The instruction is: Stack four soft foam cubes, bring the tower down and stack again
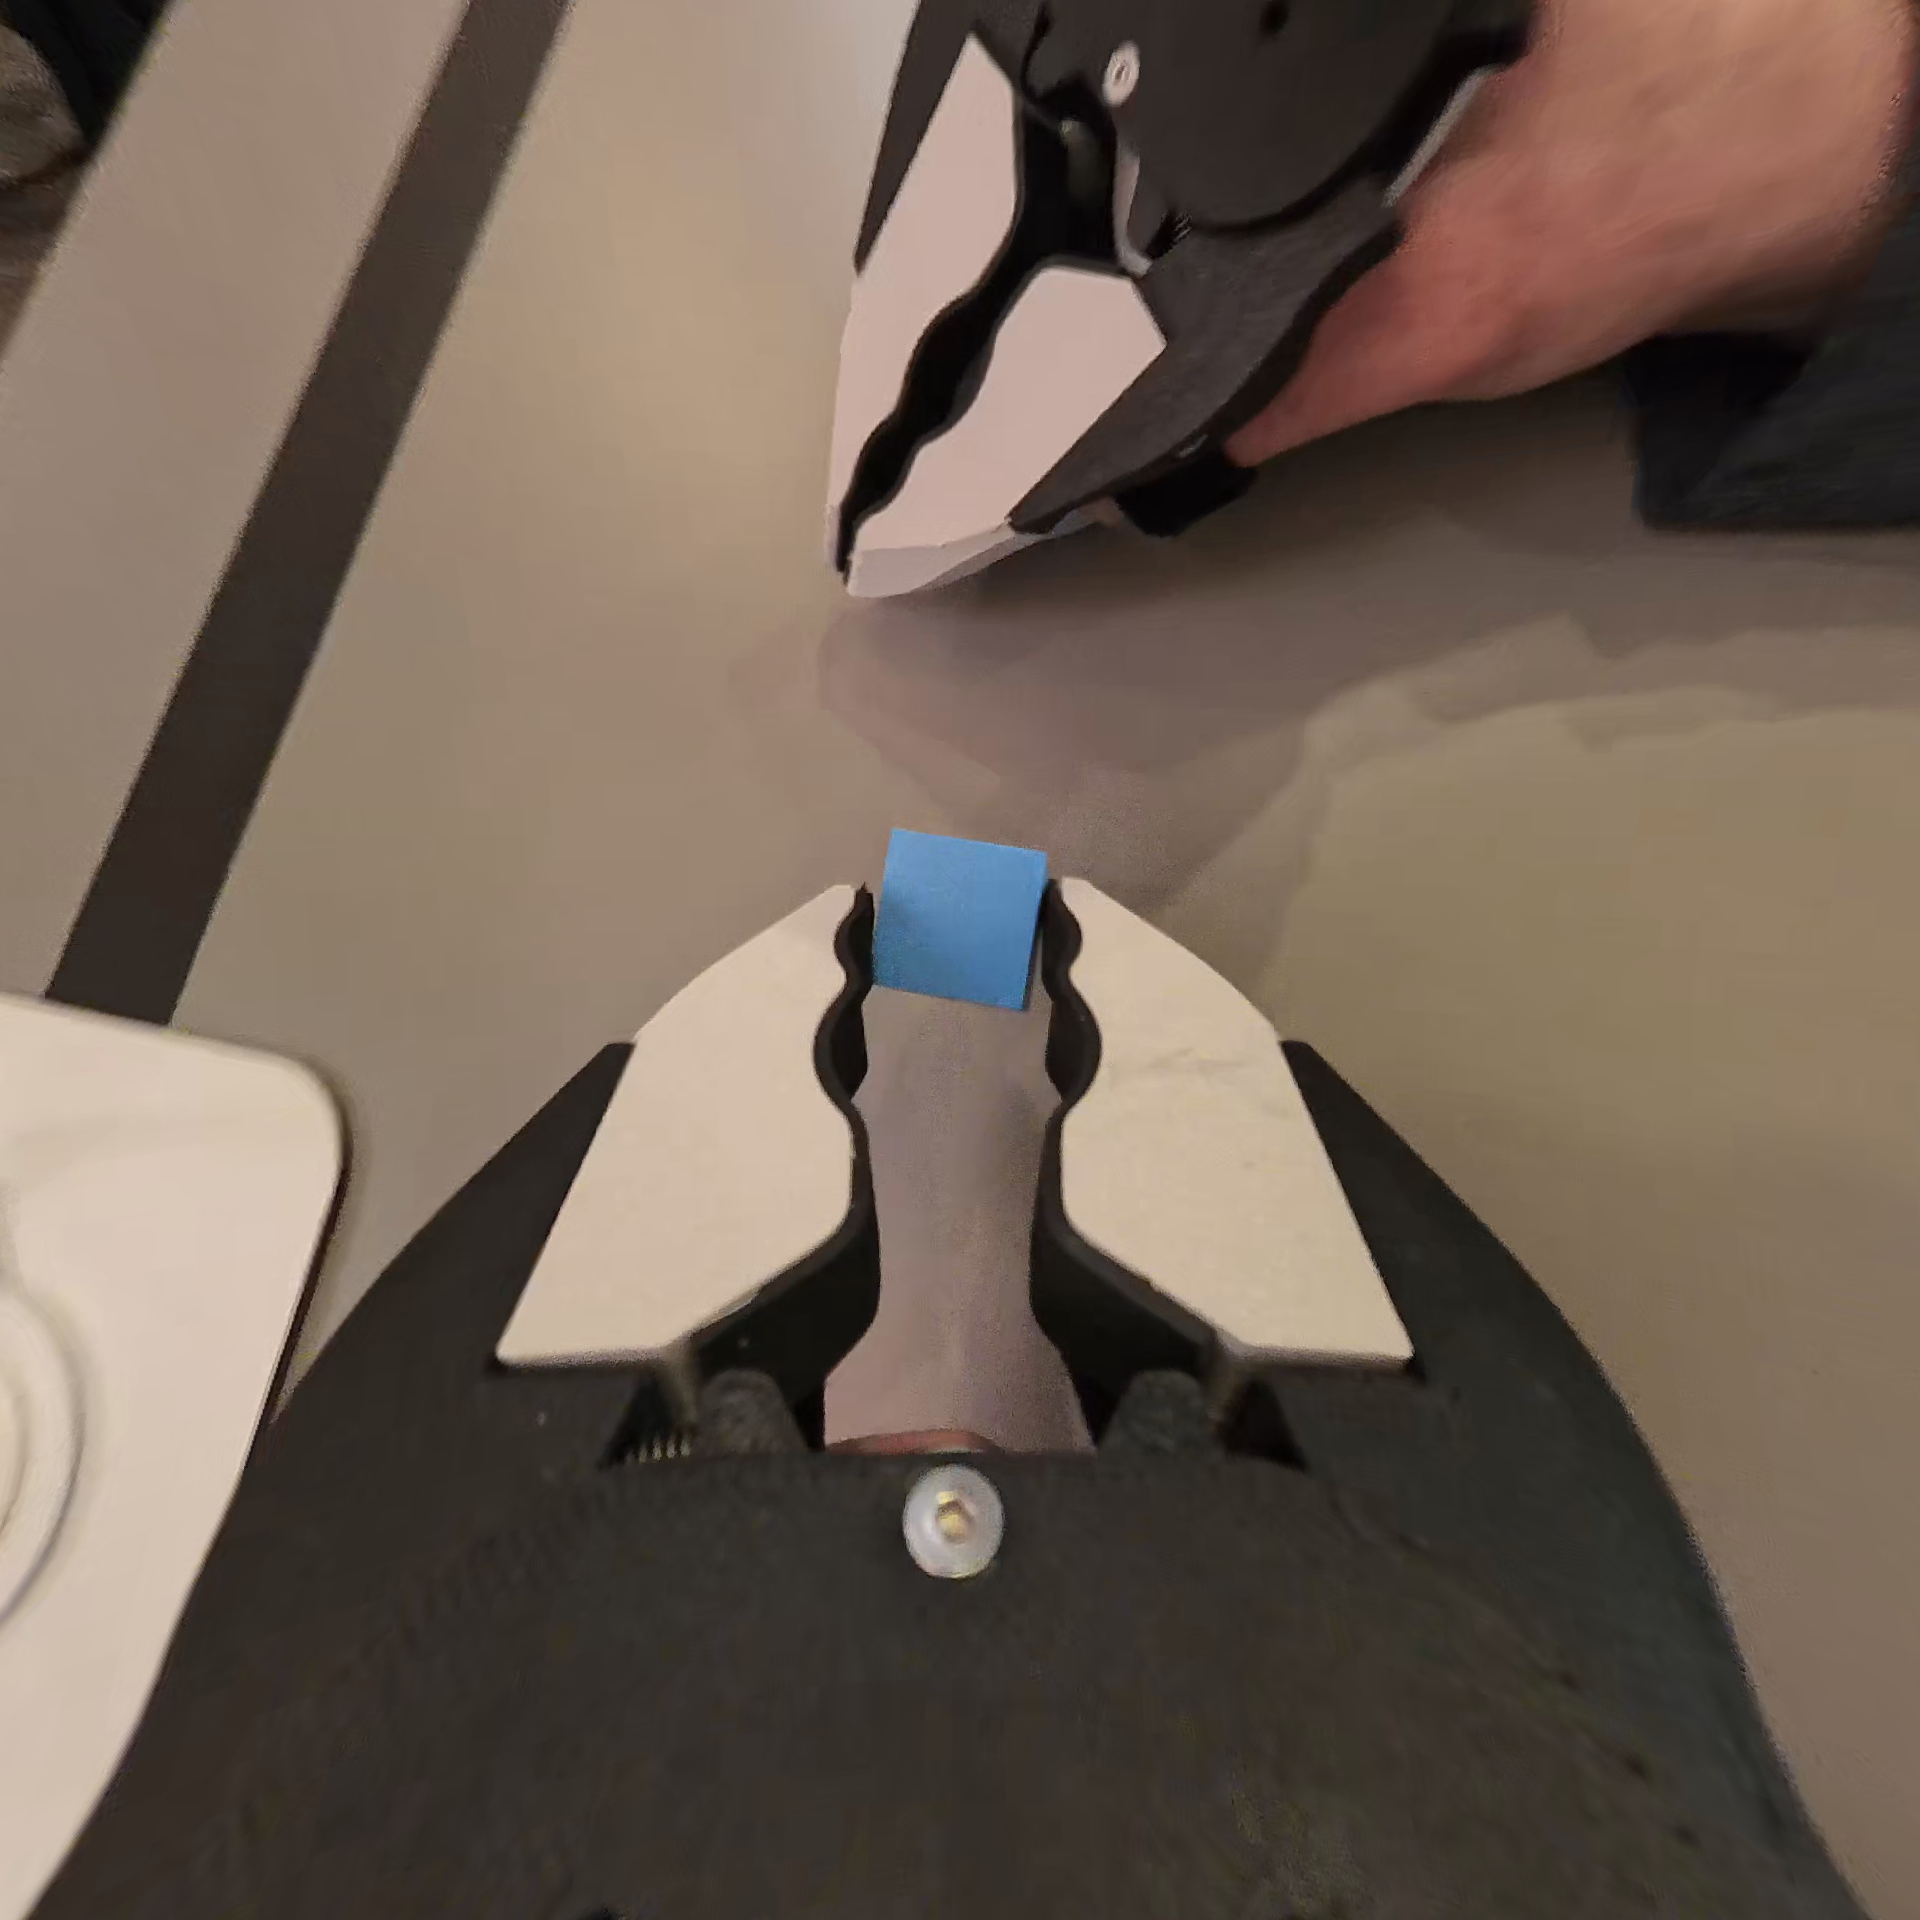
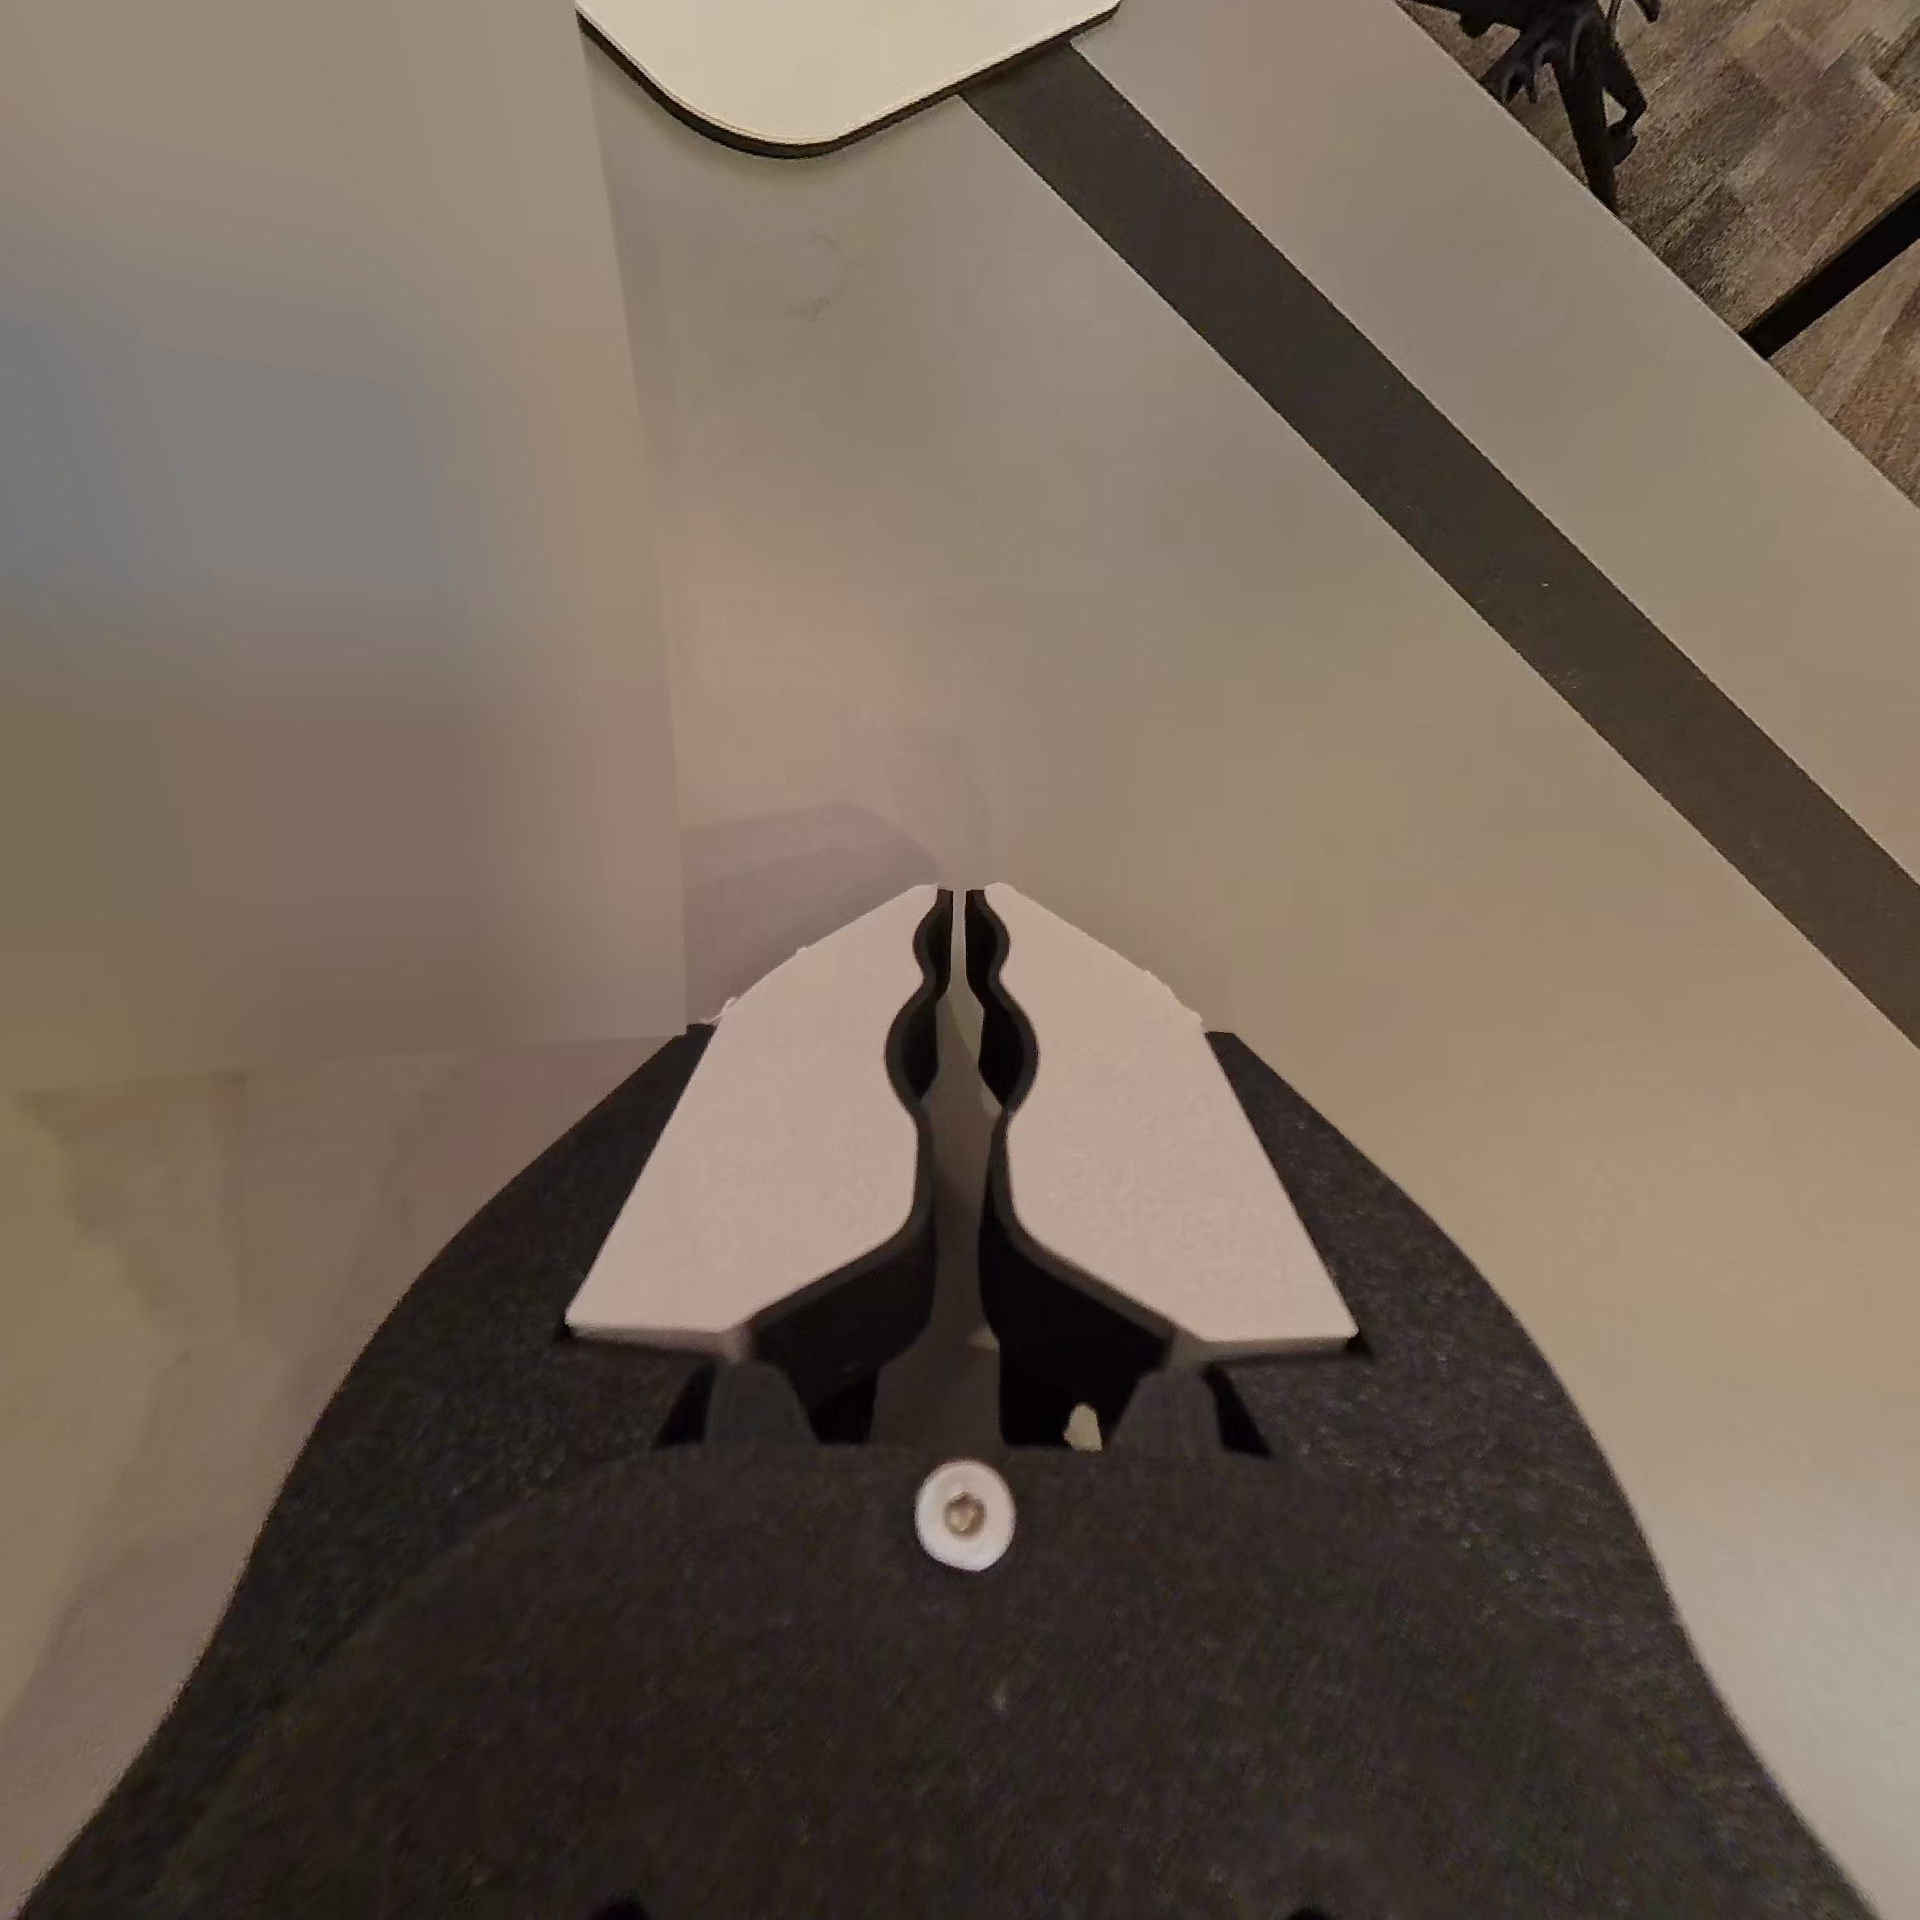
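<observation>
Presently one blue foam cube (image 1: 958, 920) is carried in the left gripper (image 1: 956, 914), with no tower in sight

Both black pads (image 1: 854, 935) press the cube's sides at the very fingertips, the cube slightly tilted and apparently lifted clear of the grey table (image 1: 1455, 935). The right gripper (image 2: 958, 896) hangs just above the table with its fingers drawn almost together, only a thin slit between them and nothing in it; a person's hand (image 1: 1621, 208) holds it well beyond the cube. The other three cubes appear in neither view, so this looks like an early pick in a stacking round. Next the cube needs levelling and setting down squarely on its base spot, then a gentle release so the soft foam does not spring askew
</observation>
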A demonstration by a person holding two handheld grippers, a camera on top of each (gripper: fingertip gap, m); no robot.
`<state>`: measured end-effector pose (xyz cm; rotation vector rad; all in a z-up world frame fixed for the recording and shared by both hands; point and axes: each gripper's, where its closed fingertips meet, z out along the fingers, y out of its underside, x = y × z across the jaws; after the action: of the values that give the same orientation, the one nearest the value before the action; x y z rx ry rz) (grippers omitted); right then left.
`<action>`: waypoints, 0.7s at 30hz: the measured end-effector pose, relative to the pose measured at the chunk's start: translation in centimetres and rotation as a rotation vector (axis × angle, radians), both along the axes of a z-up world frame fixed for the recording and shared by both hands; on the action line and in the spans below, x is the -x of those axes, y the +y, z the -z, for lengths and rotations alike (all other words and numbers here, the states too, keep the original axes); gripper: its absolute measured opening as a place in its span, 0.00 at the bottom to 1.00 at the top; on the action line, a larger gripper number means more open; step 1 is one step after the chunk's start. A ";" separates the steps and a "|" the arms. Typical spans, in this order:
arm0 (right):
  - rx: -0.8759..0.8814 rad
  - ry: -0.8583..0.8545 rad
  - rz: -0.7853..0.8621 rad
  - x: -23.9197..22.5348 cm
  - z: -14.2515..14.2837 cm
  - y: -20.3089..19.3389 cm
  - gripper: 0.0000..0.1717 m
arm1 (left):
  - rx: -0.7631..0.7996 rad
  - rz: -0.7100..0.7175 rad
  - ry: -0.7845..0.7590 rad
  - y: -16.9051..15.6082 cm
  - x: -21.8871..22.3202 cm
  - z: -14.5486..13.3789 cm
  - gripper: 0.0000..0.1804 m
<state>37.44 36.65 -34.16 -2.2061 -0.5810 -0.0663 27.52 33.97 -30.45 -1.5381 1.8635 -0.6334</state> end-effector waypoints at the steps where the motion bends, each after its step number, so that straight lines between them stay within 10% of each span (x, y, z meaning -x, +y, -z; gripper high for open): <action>1: 0.000 0.000 0.000 0.0 0.0 0.0 0.01 | -0.014 -0.021 -0.022 0.0 1.5 -1.2 0.17; 12: -0.009 -0.014 -0.002 0.0 0.0 0.0 0.01 | -0.237 -0.624 -0.154 12.1 28.1 -12.3 0.17; 21: -0.011 -0.017 -0.002 0.0 0.0 0.0 0.01 | -0.072 -0.957 -0.089 20.9 39.3 -8.9 0.17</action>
<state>37.39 36.68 -34.12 -2.1964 -0.5913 -0.0868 -11.78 54.82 -21.57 -2.0404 0.8760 -0.1697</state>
